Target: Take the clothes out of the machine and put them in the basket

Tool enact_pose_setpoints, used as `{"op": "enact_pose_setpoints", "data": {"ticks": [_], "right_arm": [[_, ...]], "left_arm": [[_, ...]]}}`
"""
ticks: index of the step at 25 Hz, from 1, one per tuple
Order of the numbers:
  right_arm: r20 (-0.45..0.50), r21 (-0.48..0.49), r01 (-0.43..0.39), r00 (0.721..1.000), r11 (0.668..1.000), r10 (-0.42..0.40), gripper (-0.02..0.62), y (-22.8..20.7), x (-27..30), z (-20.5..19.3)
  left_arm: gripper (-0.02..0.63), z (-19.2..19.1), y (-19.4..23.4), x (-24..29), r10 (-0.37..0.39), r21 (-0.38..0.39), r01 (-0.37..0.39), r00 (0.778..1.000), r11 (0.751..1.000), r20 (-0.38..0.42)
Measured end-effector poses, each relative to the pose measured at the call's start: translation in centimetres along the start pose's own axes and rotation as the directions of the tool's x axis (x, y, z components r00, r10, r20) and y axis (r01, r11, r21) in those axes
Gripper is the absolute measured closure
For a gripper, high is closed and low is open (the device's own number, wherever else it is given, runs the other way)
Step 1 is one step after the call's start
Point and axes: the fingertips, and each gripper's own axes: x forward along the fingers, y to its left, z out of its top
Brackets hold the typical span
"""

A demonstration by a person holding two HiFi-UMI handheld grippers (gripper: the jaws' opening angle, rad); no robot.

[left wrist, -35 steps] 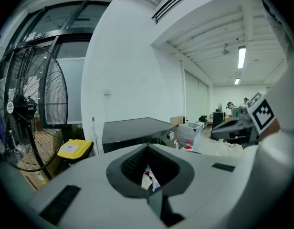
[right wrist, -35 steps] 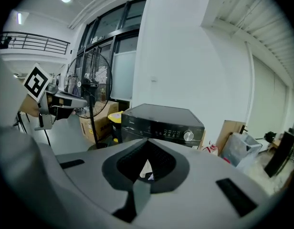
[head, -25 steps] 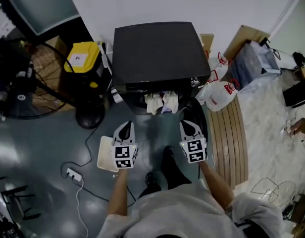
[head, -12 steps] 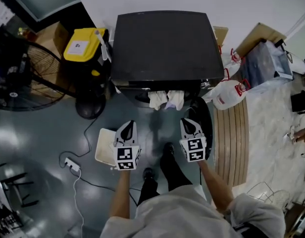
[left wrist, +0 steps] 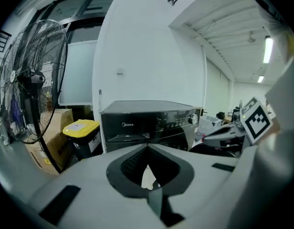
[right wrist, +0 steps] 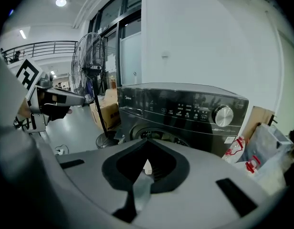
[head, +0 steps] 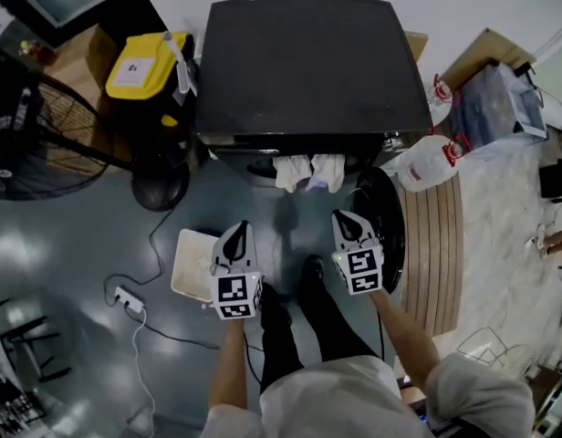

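A black front-loading washing machine stands against the wall, its round door swung open to the right. White clothes hang out of its opening. A white basket sits on the floor left of the opening. My left gripper is shut and empty, beside the basket's right edge and short of the clothes. My right gripper is shut and empty too, in front of the open door. Both point at the machine; the jaw tips meet in the left gripper and right gripper views.
A yellow-lidded bin and a large standing fan are left of the machine. Detergent jugs and a slatted wooden board lie to the right. A power strip with cable is on the floor. My feet stand between the grippers.
Both grippers have sunk lower in front of the machine and stay shut. The machine has drifted up and grown larger in the head view.
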Motion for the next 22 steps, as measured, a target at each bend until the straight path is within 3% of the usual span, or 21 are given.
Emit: {"op": "enact_pose_setpoints", "data": {"ticks": [13, 22], "right_arm": [[-0.008, 0.004, 0.077, 0.997, 0.997, -0.077, 0.572, 4.0, 5.1, -6.4], [-0.017, -0.012, 0.107, 0.994, 0.994, -0.107, 0.572, 4.9, 10.8, -12.5]], "left_arm": [[0.588, -9.8, 2.7, 1.9, -0.09, -0.032, 0.09, 0.996, 0.995, -0.01], [0.588, -16.4, 4.8, 6.0, -0.117, -0.037, 0.117, 0.993, 0.992, -0.005]]}}
